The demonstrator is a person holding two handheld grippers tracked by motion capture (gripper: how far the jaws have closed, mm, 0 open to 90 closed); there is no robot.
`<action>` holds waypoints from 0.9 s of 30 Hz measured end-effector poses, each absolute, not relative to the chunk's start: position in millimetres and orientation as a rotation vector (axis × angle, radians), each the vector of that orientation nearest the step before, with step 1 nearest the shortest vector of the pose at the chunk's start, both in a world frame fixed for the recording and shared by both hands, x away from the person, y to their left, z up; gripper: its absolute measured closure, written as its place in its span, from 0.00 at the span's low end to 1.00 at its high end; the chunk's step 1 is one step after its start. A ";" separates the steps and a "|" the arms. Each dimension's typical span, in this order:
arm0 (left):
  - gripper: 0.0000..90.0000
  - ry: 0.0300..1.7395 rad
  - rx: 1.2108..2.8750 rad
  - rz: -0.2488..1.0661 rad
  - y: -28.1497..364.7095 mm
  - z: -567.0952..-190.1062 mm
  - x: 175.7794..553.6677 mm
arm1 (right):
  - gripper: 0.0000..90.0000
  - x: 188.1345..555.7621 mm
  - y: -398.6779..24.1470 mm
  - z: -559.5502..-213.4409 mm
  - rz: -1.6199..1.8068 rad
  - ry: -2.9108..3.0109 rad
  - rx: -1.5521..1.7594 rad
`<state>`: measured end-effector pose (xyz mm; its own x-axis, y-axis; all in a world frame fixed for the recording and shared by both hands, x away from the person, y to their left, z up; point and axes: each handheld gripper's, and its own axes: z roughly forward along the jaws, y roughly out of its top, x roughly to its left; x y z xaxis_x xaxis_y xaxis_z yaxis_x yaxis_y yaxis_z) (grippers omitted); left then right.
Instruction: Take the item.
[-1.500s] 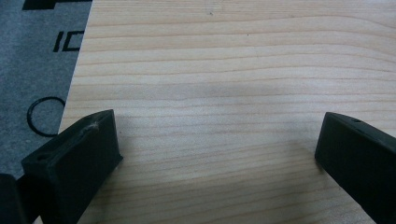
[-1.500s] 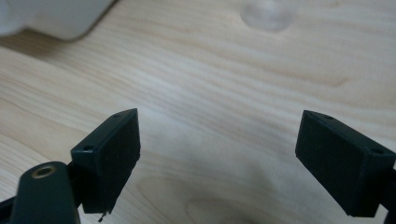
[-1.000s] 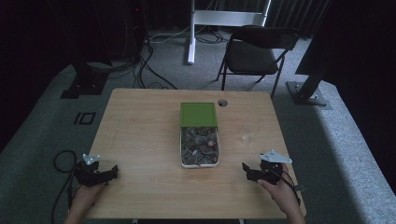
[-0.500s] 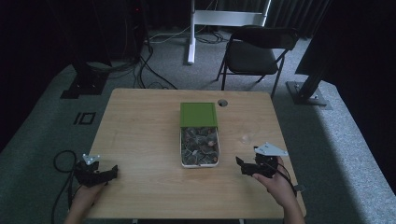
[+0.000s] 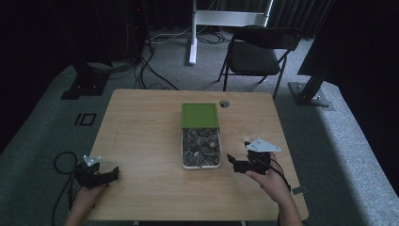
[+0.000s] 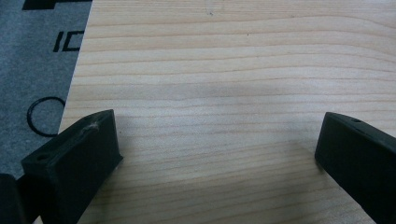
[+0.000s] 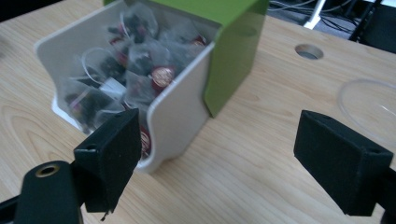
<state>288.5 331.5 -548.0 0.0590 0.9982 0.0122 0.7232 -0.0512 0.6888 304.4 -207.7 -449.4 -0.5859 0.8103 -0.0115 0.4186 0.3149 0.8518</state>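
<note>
Right gripper (image 5: 234,162) beside white box (image 5: 201,149), green lid (image 5: 200,115); left gripper (image 5: 109,174) at table (image 5: 141,127) corner.

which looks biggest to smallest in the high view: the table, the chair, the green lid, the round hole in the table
1. table
2. chair, though it stands farther from the camera
3. green lid
4. round hole

— What colours are around your claws?

— My right claw (image 7: 212,154) has matte black jaws, and so does my left claw (image 6: 215,154). Beneath both lies the pale wooden table (image 5: 141,122), honey-toned with fine darker grain lines.

— And the container?

— It is a white plastic box (image 7: 180,116) with a bright leaf-green sliding cover (image 7: 233,46). Inside sit translucent greyish sachets (image 7: 116,70) of dark contents, some with round red-and-gold seals. The floor is grey carpet (image 5: 329,136).
</note>
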 end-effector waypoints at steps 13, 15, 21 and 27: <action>0.00 1.715 1.829 0.698 331.5 -548.1 288.6 | 0.18 308.1 -172.8 -437.9 1.259 2.206 0.977; 0.00 1.715 1.829 0.698 331.5 -548.1 288.6 | 0.18 308.3 -166.5 -437.6 1.274 2.222 0.952; 0.00 1.715 1.829 0.698 331.5 -548.1 288.6 | 0.20 309.0 -149.8 -439.6 1.280 2.261 0.906; 0.00 1.715 1.829 0.698 331.5 -548.1 288.6 | 0.20 309.2 -136.4 -443.0 1.297 2.292 0.870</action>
<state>288.6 331.5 -548.1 0.0594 0.9982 0.0119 0.7230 -0.0513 0.6890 309.2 -136.4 -443.0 -0.7429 0.6693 -0.0137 0.3329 0.3872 0.8598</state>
